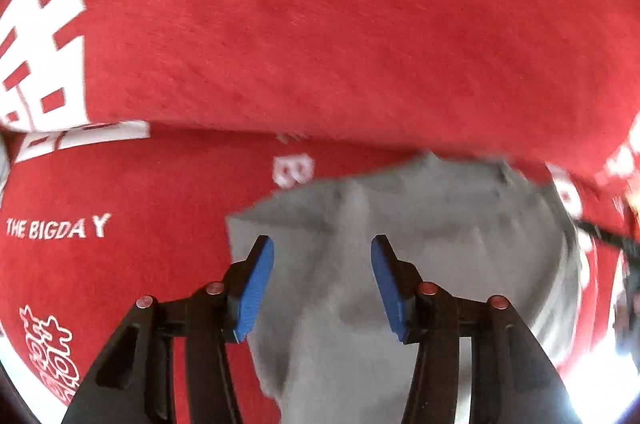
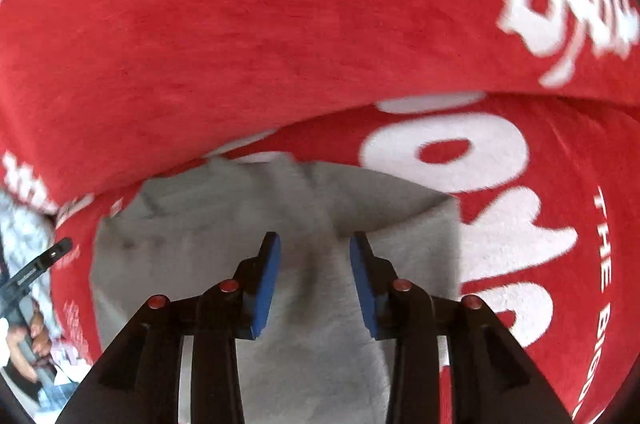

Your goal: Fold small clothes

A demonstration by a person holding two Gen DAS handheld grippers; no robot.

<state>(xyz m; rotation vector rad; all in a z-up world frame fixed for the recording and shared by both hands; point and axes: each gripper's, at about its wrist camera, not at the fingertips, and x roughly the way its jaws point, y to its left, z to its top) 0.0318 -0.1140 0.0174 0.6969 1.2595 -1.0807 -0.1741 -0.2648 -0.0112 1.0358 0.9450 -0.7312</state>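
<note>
over the grey garment (image 1: 420,224), both tools, left tool (image 1: 322,264) and right tool (image 2: 314,260), hang parted.

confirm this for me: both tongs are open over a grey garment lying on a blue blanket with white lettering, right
Not quite: the blanket is red, not blue; only the pads are blue. Both wrist views show it. The rest holds: left tongs and right tongs are open over the grey garment, and the lettering is white.

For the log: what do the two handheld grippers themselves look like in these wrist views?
Both look alike. The left gripper and right gripper each have two black plastic fingers with angular, ribbed arms, blue pads on the inner faces, and round red caps at the joints. No cables or printed markings show on either.
</note>
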